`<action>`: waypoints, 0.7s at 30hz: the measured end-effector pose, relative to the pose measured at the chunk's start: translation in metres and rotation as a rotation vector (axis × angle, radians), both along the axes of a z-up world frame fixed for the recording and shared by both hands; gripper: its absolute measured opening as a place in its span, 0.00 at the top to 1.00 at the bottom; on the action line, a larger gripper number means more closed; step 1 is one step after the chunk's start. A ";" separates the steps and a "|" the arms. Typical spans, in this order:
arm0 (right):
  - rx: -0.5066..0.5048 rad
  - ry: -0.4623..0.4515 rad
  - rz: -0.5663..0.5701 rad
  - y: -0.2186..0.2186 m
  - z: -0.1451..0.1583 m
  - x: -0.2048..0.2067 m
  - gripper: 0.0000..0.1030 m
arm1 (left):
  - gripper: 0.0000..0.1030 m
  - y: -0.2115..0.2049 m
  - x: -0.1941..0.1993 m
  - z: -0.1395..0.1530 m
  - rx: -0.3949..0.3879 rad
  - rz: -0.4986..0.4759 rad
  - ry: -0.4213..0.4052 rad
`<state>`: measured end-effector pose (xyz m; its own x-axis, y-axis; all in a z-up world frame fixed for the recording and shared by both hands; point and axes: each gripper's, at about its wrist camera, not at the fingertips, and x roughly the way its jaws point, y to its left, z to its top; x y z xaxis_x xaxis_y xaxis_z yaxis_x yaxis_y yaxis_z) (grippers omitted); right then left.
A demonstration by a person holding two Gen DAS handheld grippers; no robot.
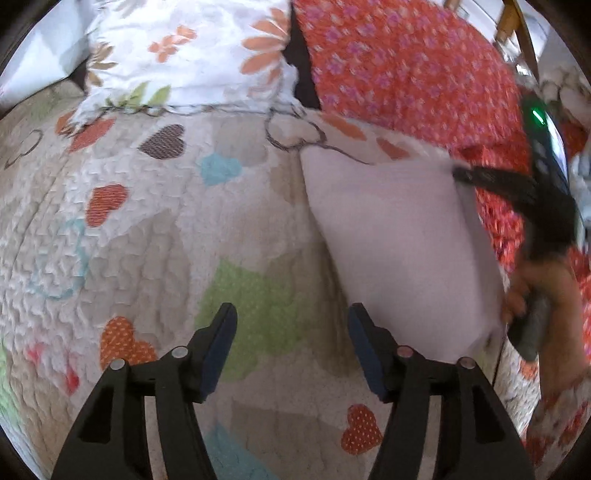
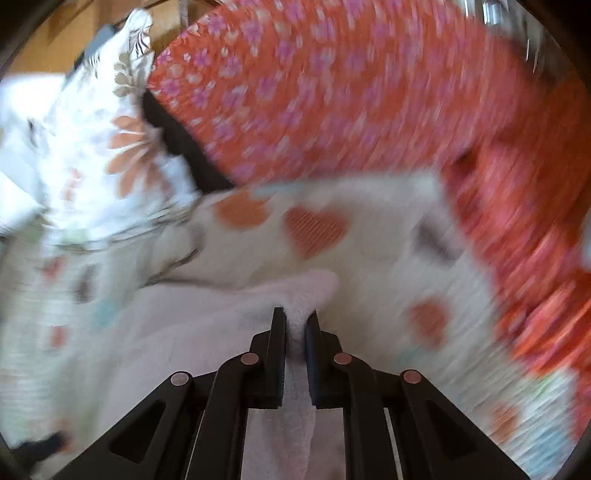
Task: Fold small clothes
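Observation:
A small pale pink cloth (image 1: 399,243) lies folded on the heart-patterned quilt (image 1: 147,229), right of centre in the left wrist view. My left gripper (image 1: 291,314) is open and empty, low over the quilt just left of the cloth. My right gripper (image 1: 458,173) reaches in from the right and pinches the cloth's far right corner. In the right wrist view my right gripper (image 2: 295,317) is shut on a fold of the pink cloth (image 2: 207,317), which spreads to the left. That view is blurred by motion.
A white floral pillow (image 1: 192,55) and a red flowered pillow (image 1: 406,62) lie at the back of the bed. More red flowered fabric (image 2: 535,240) lies to the right. A wooden chair (image 1: 513,26) stands beyond the bed at top right.

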<state>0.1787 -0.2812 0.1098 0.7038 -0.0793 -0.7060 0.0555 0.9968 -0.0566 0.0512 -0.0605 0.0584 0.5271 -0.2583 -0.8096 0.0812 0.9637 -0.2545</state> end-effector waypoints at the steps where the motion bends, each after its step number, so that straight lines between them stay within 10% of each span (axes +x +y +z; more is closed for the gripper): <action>1: -0.057 -0.007 -0.018 0.004 -0.003 0.005 0.90 | 0.41 -0.003 0.001 -0.005 0.009 -0.009 0.019; 6: -0.033 0.184 -0.002 -0.001 -0.046 0.023 0.88 | 0.41 -0.019 0.010 -0.036 0.052 -0.070 0.191; 15: 0.262 0.136 0.024 -0.067 0.003 -0.038 0.62 | 0.41 0.012 -0.006 -0.001 0.036 -0.014 0.077; 21: 0.399 0.245 0.110 -0.076 -0.014 -0.085 0.46 | 0.35 -0.003 -0.019 0.026 0.070 -0.115 -0.083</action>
<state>0.0940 -0.3576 0.0957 0.5020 0.2976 -0.8120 -0.0189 0.9425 0.3337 0.0325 -0.0639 0.0844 0.5632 -0.2653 -0.7826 0.2104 0.9619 -0.1746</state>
